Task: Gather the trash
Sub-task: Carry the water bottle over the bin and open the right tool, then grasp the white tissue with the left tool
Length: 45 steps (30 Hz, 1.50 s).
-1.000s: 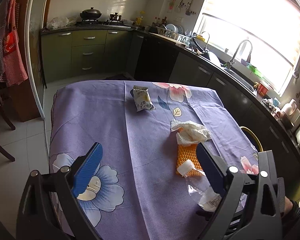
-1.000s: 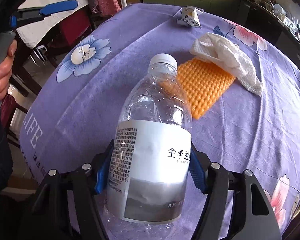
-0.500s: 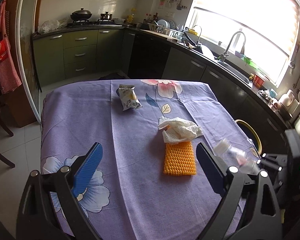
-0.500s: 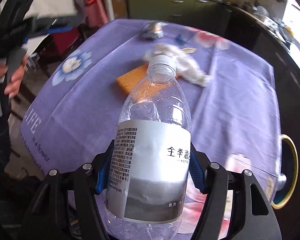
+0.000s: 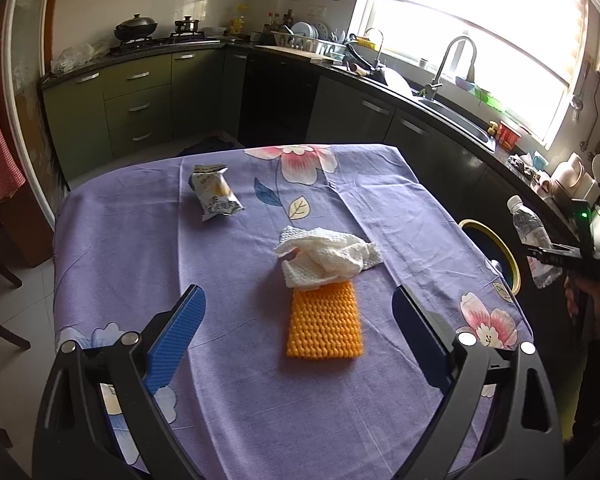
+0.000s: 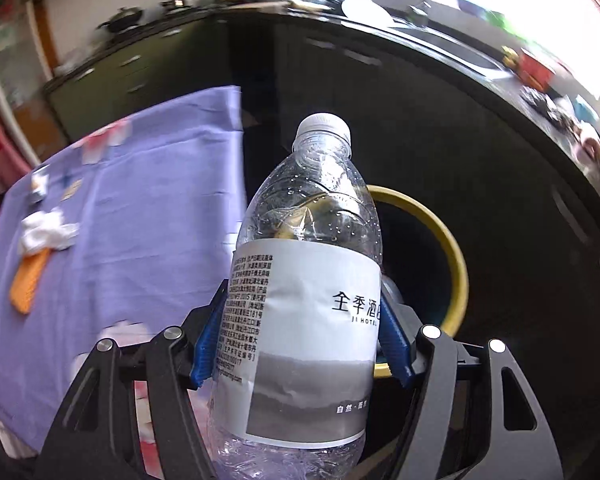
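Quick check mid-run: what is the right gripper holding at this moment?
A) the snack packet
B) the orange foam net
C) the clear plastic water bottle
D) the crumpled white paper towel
C: the right gripper has its blue pads pressed on both sides of the clear plastic water bottle, beside the yellow-rimmed bin, while the paper towel, orange foam net and snack packet lie on the tablecloth.

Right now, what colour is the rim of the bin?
Yellow. The bin shows best in the right wrist view, behind the bottle.
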Motion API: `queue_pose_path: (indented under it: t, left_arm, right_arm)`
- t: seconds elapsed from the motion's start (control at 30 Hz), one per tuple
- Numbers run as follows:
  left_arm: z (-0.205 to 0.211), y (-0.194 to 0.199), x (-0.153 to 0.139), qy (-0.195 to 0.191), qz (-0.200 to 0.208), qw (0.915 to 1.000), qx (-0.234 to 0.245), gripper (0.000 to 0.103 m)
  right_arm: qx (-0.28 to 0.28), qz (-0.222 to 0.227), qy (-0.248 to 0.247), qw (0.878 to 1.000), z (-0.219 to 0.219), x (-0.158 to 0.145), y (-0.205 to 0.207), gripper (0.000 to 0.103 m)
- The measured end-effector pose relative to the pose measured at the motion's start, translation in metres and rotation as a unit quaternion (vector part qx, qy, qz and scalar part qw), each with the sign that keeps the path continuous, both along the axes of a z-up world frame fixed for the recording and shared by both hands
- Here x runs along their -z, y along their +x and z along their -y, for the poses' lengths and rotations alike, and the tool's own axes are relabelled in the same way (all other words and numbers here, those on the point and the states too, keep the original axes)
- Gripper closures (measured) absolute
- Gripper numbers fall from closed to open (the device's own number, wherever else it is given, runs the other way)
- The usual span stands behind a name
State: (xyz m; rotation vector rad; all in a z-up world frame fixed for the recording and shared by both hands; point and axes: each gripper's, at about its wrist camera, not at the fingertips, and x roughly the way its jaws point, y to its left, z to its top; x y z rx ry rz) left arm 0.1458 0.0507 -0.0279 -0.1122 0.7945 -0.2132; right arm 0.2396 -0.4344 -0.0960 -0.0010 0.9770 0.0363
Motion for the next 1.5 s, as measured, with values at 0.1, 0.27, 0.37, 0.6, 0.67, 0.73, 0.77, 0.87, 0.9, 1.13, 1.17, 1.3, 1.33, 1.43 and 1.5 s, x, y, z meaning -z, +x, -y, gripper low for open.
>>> queue_pose_path:
  t: [0.1, 0.27, 0.37, 0.6, 0.67, 0.73, 0.77, 0.87, 0.9, 1.13, 1.17, 1.3, 1.33, 1.43, 1.5]
  left_arm:
    - [0.013, 0.005, -0.001, 0.005, -0.004, 0.9999, 0.008, 0.013]
    - [0.027, 0.012, 0.000, 0.013, -0.010, 0.9997, 0.016, 0.013]
    - [0.034, 0.015, 0.000, 0.018, -0.013, 0.9995, 0.021, 0.013]
    - [0.045, 0.021, 0.001, 0.021, -0.019, 0.9992, 0.030, 0.013]
    - [0.048, 0.022, 0.003, 0.019, -0.023, 0.9990, 0.035, 0.013]
    - [0.050, 0.023, 0.005, 0.016, -0.026, 0.9987, 0.041, 0.013]
    - [0.050, 0.024, 0.006, 0.016, -0.027, 0.9986, 0.043, 0.013]
    - [0.048, 0.032, 0.010, 0.013, -0.028, 0.9983, 0.049, 0.011]
    - [0.048, 0.037, 0.013, 0.015, -0.029, 0.9981, 0.052, 0.011]
    - [0.056, 0.080, 0.045, 0.018, -0.056, 0.9953, 0.077, 0.011]
    - [0.058, 0.086, 0.048, 0.025, -0.056, 0.9952, 0.077, 0.011]
    - [0.068, 0.108, 0.063, 0.051, -0.057, 0.9941, 0.077, 0.011]
    - [0.069, 0.113, 0.066, 0.053, -0.060, 0.9938, 0.077, 0.011]
    - [0.071, 0.122, 0.072, 0.058, -0.066, 0.9933, 0.074, 0.015]
    - [0.071, 0.126, 0.074, 0.058, -0.068, 0.9932, 0.074, 0.023]
  right_arm:
    - [0.022, -0.017, -0.001, 1.000, 0.028, 0.017, 0.019, 0.037]
    - [0.034, -0.049, 0.001, 0.998, 0.050, 0.044, 0.050, 0.037]
    - [0.037, -0.074, 0.008, 0.997, 0.057, 0.057, 0.064, 0.038]
    - [0.036, -0.113, -0.002, 0.993, 0.061, 0.084, 0.101, 0.032]
    - [0.047, -0.104, -0.009, 0.993, 0.062, 0.083, 0.101, 0.021]
    - [0.060, -0.077, -0.011, 0.995, 0.065, 0.070, 0.093, 0.021]
    - [0.062, -0.064, -0.007, 0.996, 0.066, 0.064, 0.087, 0.021]
    - [0.061, -0.040, 0.005, 0.997, 0.063, 0.048, 0.070, 0.021]
    - [0.056, -0.035, 0.008, 0.998, 0.062, 0.044, 0.063, 0.021]
    - [0.022, -0.016, 0.011, 1.000, 0.034, 0.034, 0.033, 0.021]
    - [0.016, -0.014, 0.010, 1.000, 0.029, 0.032, 0.031, 0.021]
    - [-0.011, -0.013, 0.009, 1.000, 0.006, 0.030, 0.024, 0.021]
    - [-0.017, -0.012, 0.008, 1.000, 0.001, 0.030, 0.023, 0.021]
    - [-0.030, -0.012, 0.006, 0.999, -0.009, 0.031, 0.023, 0.021]
    - [-0.036, -0.011, 0.007, 0.999, -0.014, 0.032, 0.022, 0.021]
